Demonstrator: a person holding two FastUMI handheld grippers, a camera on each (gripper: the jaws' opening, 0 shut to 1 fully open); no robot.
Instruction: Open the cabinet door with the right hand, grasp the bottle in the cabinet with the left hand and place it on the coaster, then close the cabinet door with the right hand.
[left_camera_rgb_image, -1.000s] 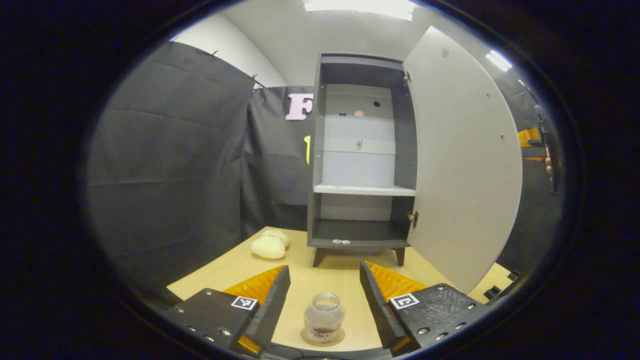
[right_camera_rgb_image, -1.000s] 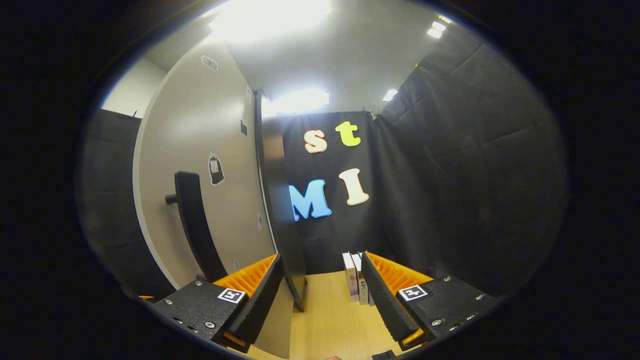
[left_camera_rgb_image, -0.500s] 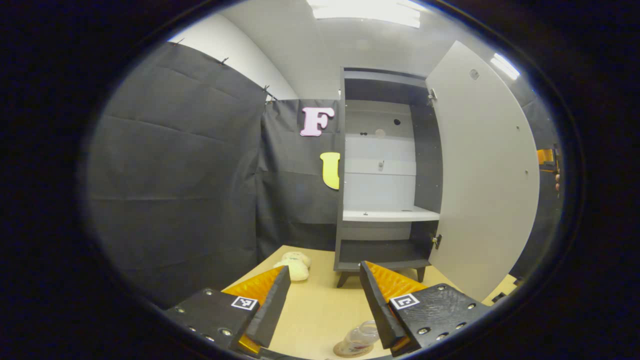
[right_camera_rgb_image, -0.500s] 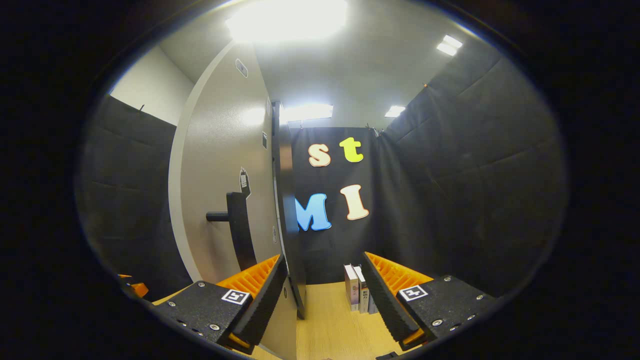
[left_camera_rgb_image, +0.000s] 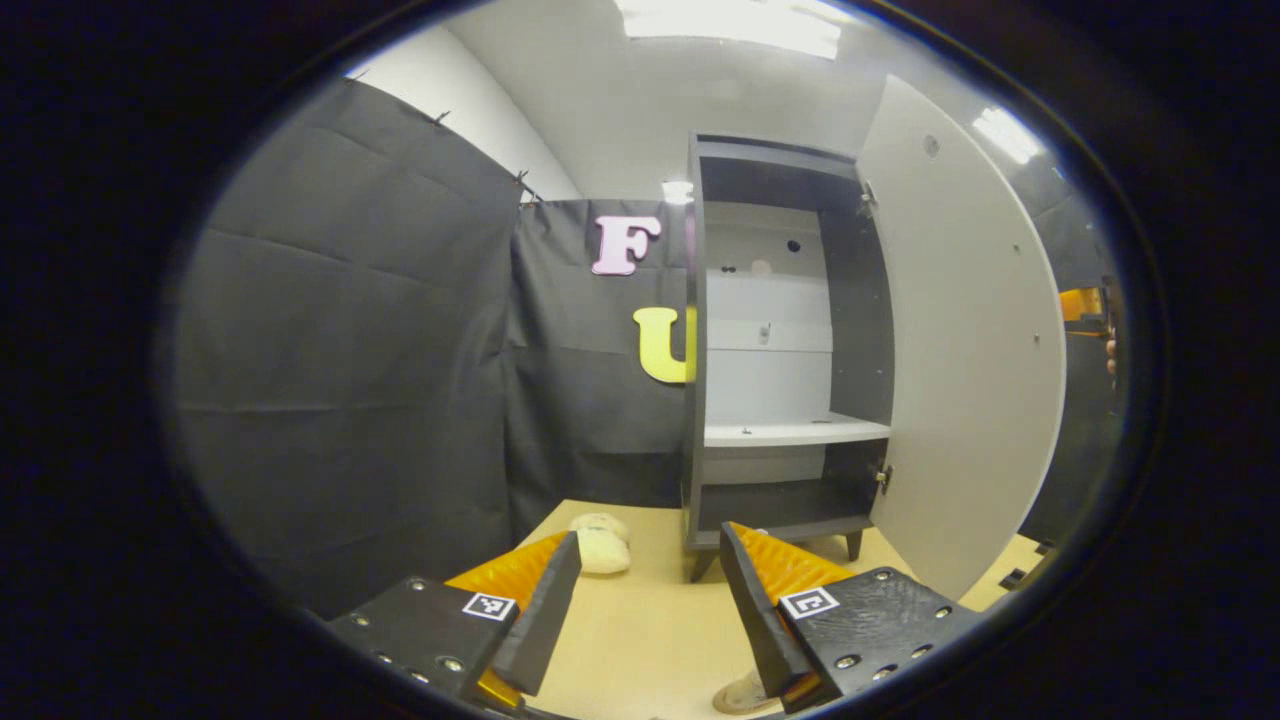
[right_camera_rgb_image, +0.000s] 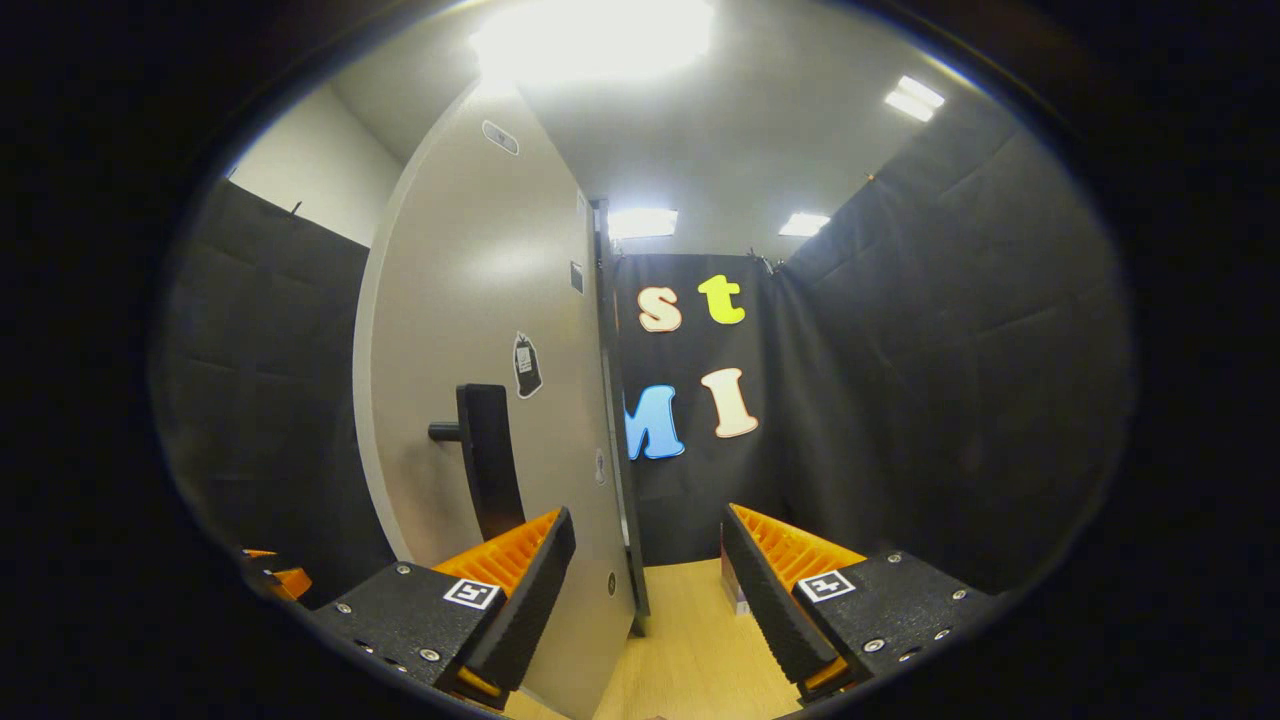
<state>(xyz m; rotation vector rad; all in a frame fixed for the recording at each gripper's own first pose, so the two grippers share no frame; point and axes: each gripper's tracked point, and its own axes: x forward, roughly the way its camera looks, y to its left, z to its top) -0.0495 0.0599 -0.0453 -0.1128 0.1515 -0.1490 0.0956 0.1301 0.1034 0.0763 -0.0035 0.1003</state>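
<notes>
Left gripper view faces cabinet (left_camera_rgb_image: 770, 340) interior; right faces its door (right_camera_rgb_image: 480, 380) (shared) outside.

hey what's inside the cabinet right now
The open cabinet holds nothing I can see: its white shelf and dark bottom compartment look bare. The left gripper hides the front edge of the floor.

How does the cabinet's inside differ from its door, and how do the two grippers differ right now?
The cabinet has dark side walls and a pale shelf with nothing on it; the door is one plain pale panel, swung wide open. The left gripper points at the cabinet's open front over the table; the right gripper faces the door's outer side, near its dark handle. Both grippers are open and hold nothing.
</notes>
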